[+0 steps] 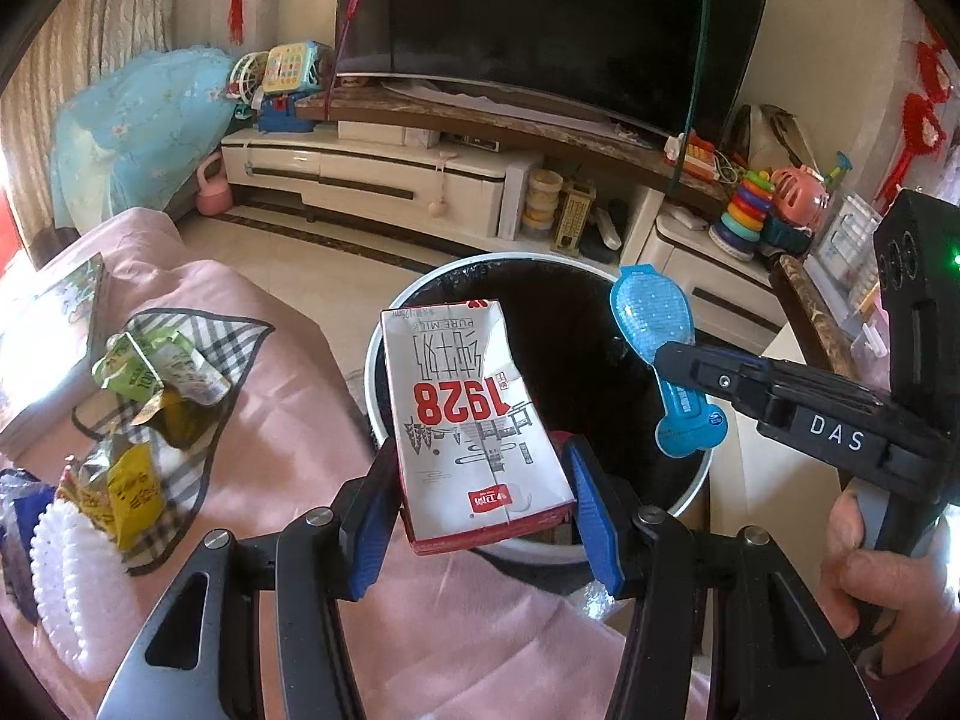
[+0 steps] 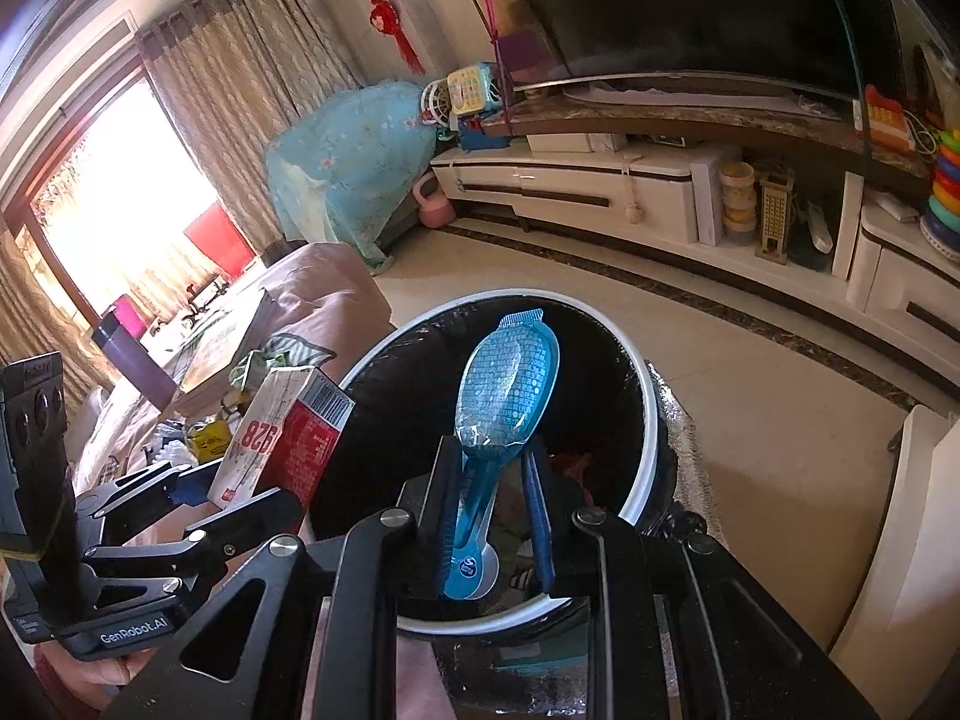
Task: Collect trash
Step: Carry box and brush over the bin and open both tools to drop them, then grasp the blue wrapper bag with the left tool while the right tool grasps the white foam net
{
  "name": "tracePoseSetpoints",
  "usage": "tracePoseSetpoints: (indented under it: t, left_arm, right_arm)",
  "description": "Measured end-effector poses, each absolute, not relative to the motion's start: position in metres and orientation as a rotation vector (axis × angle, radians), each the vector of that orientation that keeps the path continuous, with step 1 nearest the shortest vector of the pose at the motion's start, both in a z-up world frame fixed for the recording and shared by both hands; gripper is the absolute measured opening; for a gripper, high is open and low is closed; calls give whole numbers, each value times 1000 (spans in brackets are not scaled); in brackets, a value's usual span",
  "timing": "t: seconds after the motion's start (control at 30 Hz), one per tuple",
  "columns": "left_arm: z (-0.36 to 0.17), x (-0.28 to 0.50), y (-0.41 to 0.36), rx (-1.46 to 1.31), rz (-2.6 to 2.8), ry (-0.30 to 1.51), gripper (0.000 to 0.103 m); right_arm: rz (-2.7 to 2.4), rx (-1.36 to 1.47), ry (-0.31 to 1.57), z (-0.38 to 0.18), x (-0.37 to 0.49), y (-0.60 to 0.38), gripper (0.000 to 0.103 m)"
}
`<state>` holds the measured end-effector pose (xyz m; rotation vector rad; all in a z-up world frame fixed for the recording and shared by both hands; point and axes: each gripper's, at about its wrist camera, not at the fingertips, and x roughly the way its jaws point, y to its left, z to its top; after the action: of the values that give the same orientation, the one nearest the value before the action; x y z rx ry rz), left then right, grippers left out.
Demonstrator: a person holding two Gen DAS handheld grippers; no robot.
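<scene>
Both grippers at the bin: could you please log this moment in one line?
left gripper: shut on milk carton | right gripper: shut on blue blister pack | both above trash bin | wrappers remain

Bin (image 1: 384, 354) interior: black liner, near-black in the left wrist view, contents unreadable. Right wrist view shows something reddish low inside (image 2: 576, 462), can't identify it. Milk carton (image 1: 474, 420) covers the bin's near-left rim; its lower edge sits behind the left gripper's (image 1: 477, 516) blue pads. Blue spoon-shaped packet (image 2: 510, 384): handle half hidden between the right gripper's (image 2: 492, 516) fingers, round logo at the end too small to read. Wrappers (image 1: 150, 372) on the checked cloth: print too small. White ridged item (image 1: 78, 576) and blue bag at bottom left cut by the lens edge. Person: only a hand (image 1: 870, 570) visible, cropped at right. Window (image 2: 120, 210) blown out.
</scene>
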<state>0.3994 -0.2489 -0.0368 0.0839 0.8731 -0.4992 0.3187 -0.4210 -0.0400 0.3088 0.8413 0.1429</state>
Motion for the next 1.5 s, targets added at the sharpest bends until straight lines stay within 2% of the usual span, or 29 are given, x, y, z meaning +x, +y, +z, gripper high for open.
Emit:
tracePoseSetpoints:
  t: [0.23, 0.33, 0.4, 0.47, 0.53, 0.77, 0.93, 1.1, 1.27, 1.5]
  left_arm:
    - [-41, 414, -263, 95, -507, 894, 53]
    - [-41, 419, -264, 87, -504, 901, 59]
    - [-40, 418, -263, 81, -501, 893, 62]
    - [-39, 414, -260, 80, -495, 881, 66]
    - [-38, 407, -254, 71, -484, 870, 68]
    - [-40, 371, -222, -2, -457, 862, 75]
    - [-42, 334, -186, -46, -426, 857, 79]
    - [-40, 304, -142, -79, -382, 861, 79]
    - [-34, 278, -95, -120, -308, 861, 79]
    - [-31, 247, -38, -168, -203, 856, 79]
  right_arm:
    - [138, 311, 858, -45, 329, -426, 21]
    - [137, 338, 863, -47, 333, -431, 25]
    - [137, 369, 864, -48, 334, -436, 31]
    - [133, 381, 854, -46, 333, -438, 47]
    - [131, 391, 842, -44, 330, -439, 53]
    - [147, 416, 789, -38, 312, -428, 86]
    - [198, 446, 783, -38, 297, -409, 91]
    - [222, 437, 771, -38, 278, -379, 101]
    - [176, 312, 828, -37, 269, -335, 101]
    - [281, 429, 805, -50, 254, -295, 101]
